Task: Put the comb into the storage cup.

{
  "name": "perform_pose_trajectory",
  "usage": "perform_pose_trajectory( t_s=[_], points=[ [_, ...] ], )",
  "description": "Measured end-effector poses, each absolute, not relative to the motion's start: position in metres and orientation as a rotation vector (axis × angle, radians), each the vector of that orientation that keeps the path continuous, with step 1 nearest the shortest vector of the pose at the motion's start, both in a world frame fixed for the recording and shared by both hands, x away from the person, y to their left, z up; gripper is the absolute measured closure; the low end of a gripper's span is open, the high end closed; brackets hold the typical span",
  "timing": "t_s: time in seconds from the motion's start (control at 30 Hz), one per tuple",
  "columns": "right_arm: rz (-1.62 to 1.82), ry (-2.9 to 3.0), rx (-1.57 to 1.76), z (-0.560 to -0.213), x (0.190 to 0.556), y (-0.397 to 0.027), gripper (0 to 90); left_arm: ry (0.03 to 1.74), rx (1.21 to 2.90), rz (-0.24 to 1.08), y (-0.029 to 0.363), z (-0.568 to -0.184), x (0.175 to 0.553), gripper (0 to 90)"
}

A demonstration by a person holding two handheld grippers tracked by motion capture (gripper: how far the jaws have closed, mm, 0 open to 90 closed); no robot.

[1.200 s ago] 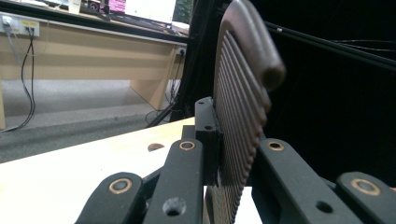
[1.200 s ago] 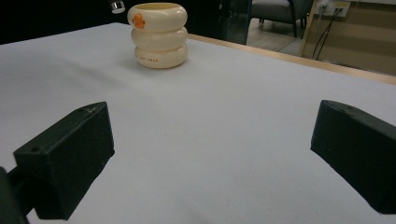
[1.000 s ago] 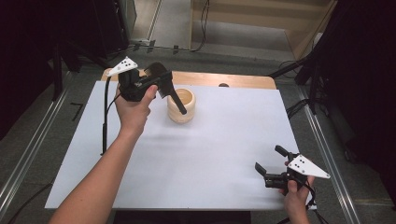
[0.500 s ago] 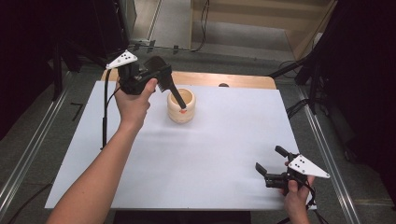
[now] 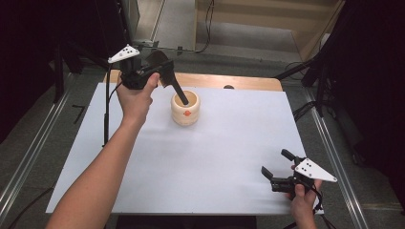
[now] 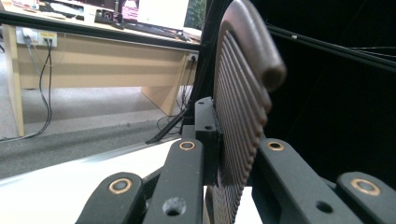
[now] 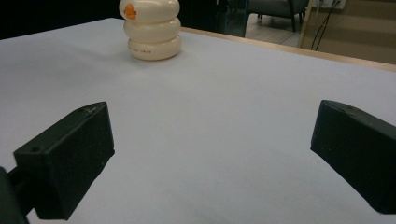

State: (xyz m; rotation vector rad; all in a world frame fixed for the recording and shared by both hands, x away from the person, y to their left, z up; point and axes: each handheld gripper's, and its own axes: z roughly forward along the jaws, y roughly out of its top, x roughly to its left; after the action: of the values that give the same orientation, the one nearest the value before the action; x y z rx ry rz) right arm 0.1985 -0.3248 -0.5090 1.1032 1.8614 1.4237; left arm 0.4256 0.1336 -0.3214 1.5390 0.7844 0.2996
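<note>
Your left claw (image 5: pixel 162 71) is clamped tight on a dark ribbed comb (image 6: pixel 240 107), holding it by its toothed head, with the teeth standing upright between the jaws in the left gripper view. The comb's handle slants down into the one container on the table (image 5: pixel 143 181): a cream holder (image 5: pixel 185 109) shaped like three stacked rings, with a small orange mark on its side. The handle's tip sits inside the holder's mouth; whether it touches the bottom cannot be told, nor whether anything else lies inside. The holder stands near the table's far edge. Your right claw (image 5: pixel 276 167) rests at the near right corner, jaws wide apart and holding nothing, well apart from the holder. Count: one holder, one comb.
</note>
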Motion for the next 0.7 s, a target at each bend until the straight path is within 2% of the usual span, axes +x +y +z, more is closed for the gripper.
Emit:
perform_pose_trajectory(
  t_s=[0.7],
  points=[
    [1.428,1.854,1.104,-0.509,0.198,-0.328,0.0,0.821,1.542,0.333,0.127,-0.330,0.448,84.4]
  ],
)
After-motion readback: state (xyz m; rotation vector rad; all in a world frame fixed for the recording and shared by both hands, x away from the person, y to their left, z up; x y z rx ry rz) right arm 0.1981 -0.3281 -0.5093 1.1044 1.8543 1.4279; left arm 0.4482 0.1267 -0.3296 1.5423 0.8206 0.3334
